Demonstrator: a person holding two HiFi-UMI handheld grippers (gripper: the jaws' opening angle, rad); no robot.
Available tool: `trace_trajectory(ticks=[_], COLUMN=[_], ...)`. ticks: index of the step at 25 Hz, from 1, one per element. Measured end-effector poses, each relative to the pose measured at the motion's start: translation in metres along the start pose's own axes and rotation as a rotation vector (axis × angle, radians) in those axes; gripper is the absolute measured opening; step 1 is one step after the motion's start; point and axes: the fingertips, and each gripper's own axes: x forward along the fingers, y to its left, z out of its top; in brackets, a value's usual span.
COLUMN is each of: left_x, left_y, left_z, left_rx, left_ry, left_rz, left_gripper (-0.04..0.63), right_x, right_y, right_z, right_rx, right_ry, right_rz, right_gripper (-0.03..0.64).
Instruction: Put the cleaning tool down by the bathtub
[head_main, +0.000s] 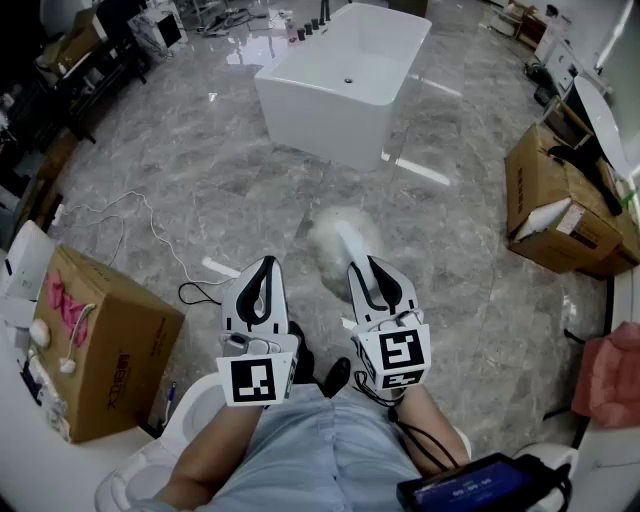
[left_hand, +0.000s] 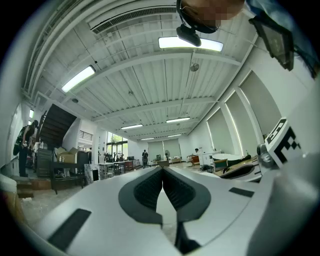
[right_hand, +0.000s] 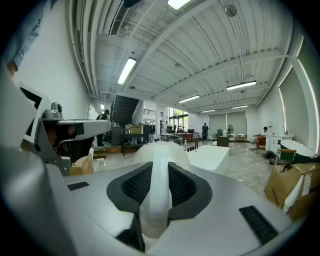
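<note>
A white freestanding bathtub (head_main: 345, 75) stands on the grey marble floor ahead of me, and it also shows in the right gripper view (right_hand: 210, 156). My right gripper (head_main: 372, 268) (right_hand: 160, 167) is shut on the white handle (right_hand: 159, 185) of the cleaning tool, a brush with a fluffy white head (head_main: 338, 238) (right_hand: 161, 148) that points away from me, well short of the tub. My left gripper (head_main: 262, 265) (left_hand: 162, 172) hangs beside it at the same height, shut, with nothing between its pads.
A cardboard box (head_main: 100, 350) stands at my left and another (head_main: 560, 205) at the right. A thin cable (head_main: 140, 215) trails over the floor on the left. Small bottles (head_main: 310, 28) stand at the tub's far end. A dark device (head_main: 480, 485) sits at the bottom right.
</note>
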Motion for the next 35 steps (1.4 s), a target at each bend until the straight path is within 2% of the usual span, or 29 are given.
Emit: trace_trajectory(ticks=[11, 22, 26, 29, 35], left_x=[-0.002, -0.001, 0.017, 0.037, 0.099], left_y=[0.002, -0.006, 0.003, 0.011, 0.03], left_z=[-0.003, -0.02, -0.027, -0.035, -0.045], left_rx=[0.014, 0.023, 0.0, 0.012, 0.021], left_ry=[0.007, 0.039, 0.046, 0.059, 0.079], left_rz=[0.002, -0.005, 0.003, 0.001, 0.011], left_gripper=[0.017, 0.017, 0.017, 0.017, 0.017], right_x=[-0.003, -0.01, 0.009, 0.029, 0.086], right_y=[0.0, -0.028, -0.04, -0.05, -0.079], right_z=[0.0, -0.022, -0.026, -0.03, -0.024], right_rx=[-0.006, 0.026, 0.035, 0.043, 0.055], right_ry=[0.001, 0.044, 0.06, 0.077, 0.083], right_rz=[-0.005, -0.06, -0.071, -0.074, -0.07], right_gripper=[0.101, 0.101, 0.101, 0.101, 0.101])
